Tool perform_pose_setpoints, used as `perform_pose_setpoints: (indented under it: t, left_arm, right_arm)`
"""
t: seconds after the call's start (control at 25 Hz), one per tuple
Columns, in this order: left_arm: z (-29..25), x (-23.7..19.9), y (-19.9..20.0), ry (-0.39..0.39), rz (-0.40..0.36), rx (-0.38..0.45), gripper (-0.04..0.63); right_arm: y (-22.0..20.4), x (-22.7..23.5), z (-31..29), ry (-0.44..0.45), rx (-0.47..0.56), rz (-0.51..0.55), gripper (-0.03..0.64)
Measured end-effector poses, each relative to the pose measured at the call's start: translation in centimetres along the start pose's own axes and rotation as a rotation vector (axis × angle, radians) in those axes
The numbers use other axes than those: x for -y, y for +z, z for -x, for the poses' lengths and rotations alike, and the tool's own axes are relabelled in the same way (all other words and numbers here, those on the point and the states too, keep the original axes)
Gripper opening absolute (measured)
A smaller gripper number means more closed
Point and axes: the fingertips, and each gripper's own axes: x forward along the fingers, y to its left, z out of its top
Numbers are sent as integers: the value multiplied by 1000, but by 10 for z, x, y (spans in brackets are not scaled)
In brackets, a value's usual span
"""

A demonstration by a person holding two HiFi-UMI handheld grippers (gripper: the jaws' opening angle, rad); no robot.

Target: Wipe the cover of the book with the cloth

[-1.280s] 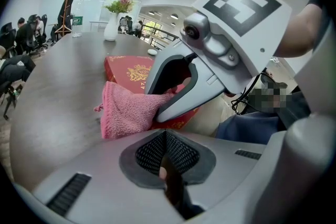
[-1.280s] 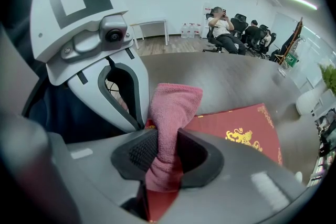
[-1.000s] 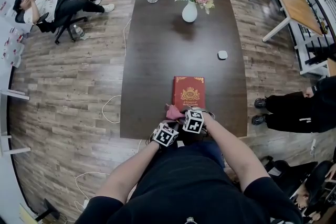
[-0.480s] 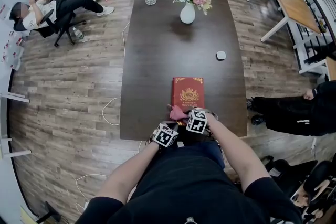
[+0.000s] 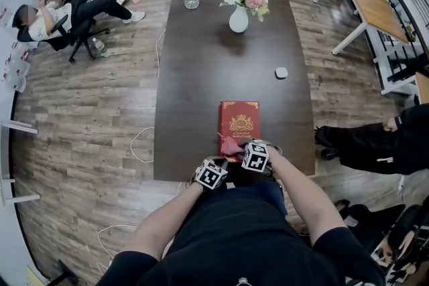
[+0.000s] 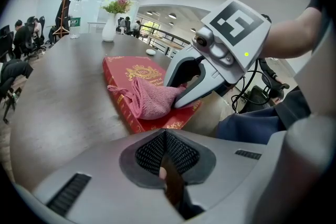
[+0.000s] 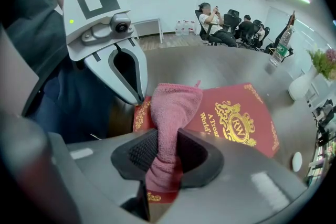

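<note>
Right gripper (image 7: 160, 168) jaws clamped on pink cloth (image 7: 176, 107); bunched free end lies on red book (image 7: 236, 118) near edge, ready to wipe. Book flat on desk (image 5: 201, 63), at the front edge. Left gripper (image 6: 165, 176) jaws closed, apparently empty, parked just beside book's near corner.

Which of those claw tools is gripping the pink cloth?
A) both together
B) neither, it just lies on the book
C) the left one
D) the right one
D: the right gripper has its jaws pinched on the cloth, which lies on the book; the left gripper is shut, apart from it.
</note>
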Motion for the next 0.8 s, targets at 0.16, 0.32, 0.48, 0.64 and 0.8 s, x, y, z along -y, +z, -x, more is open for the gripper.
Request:
perform_pose_setpoints:
  t: [0.16, 0.32, 0.48, 0.64, 0.8]
  left_arm:
    - [-1, 0, 1, -1, -10, 3, -5]
    - [-2, 0, 4, -4, -22, 11, -5]
    - [-2, 1, 1, -8, -15, -4, -5]
    - [-2, 1, 0, -12, -17, -4, -5]
    - [-1, -1, -2, -5, -24, -14, -5]
  right_arm:
    - [-7, 1, 4, 2, -8, -8, 110]
    - [-14, 3, 8, -4, -12, -14, 110]
    - [-19, 4, 12, -8, -17, -15, 109]
    - [-23, 4, 12, -12, -21, -17, 110]
    - [-27, 5, 13, -15, -24, -20, 110]
